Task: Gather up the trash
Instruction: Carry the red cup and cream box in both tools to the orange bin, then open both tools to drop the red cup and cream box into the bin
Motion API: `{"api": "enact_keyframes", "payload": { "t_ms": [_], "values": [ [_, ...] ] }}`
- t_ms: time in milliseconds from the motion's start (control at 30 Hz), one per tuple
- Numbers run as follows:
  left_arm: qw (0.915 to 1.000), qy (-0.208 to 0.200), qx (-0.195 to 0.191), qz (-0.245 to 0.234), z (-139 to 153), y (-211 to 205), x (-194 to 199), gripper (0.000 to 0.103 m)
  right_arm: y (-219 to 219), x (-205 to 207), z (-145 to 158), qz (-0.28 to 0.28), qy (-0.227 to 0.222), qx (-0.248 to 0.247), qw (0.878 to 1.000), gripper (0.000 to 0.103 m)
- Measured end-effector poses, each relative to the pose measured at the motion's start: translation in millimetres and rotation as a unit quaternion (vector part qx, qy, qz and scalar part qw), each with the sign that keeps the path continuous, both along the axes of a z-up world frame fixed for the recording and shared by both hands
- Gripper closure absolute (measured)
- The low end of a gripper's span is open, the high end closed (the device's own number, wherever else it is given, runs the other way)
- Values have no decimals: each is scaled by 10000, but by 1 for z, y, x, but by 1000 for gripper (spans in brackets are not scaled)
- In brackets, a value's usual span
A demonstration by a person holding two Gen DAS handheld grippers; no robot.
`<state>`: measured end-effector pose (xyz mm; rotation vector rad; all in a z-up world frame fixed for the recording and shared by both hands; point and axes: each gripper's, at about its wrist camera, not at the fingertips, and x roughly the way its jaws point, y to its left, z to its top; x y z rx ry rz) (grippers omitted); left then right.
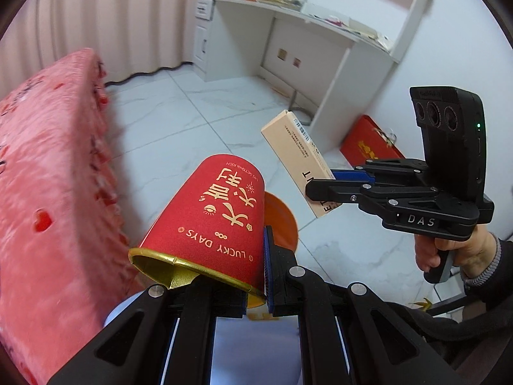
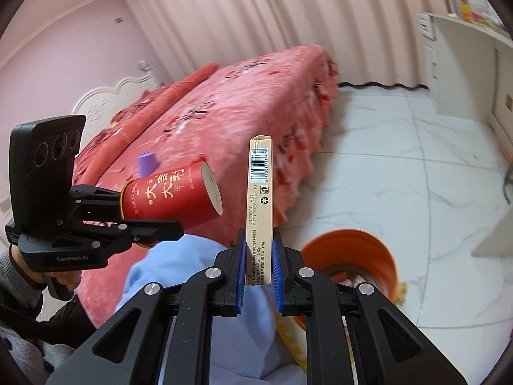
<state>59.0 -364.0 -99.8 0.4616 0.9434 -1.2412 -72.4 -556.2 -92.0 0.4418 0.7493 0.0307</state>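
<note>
My left gripper is shut on a red paper cup with gold lettering, pinching its gold rim; the cup lies tilted, bottom pointing away. It also shows in the right wrist view. My right gripper is shut on a long beige carton with a barcode, held upright; the carton also shows in the left wrist view, with the right gripper behind it. An orange bin stands on the floor below and right of the carton; part of it shows behind the cup.
A bed with a pink-red cover fills the left, with a purple cup on it. White marble floor tiles stretch to a white desk. A red box leans by the wall. A light blue cloth lies below the grippers.
</note>
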Motion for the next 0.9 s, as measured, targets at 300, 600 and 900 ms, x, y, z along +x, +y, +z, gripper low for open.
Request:
{"api": "enact_keyframes", "payload": {
  "t_ms": [300, 600, 900],
  "values": [
    [9985, 427, 274, -204, -43, -50, 11, 94, -50, -12, -54, -529, 488, 228, 9972, 88],
    [9977, 323, 535, -276, -65, -75, 16, 36, -70, -6, -81, -772, 743, 356, 9936, 88],
    [9972, 435, 591, -110, -68, -72, 20, 36, -71, 4, -94, -838, 896, 355, 9918, 85]
  ]
}}
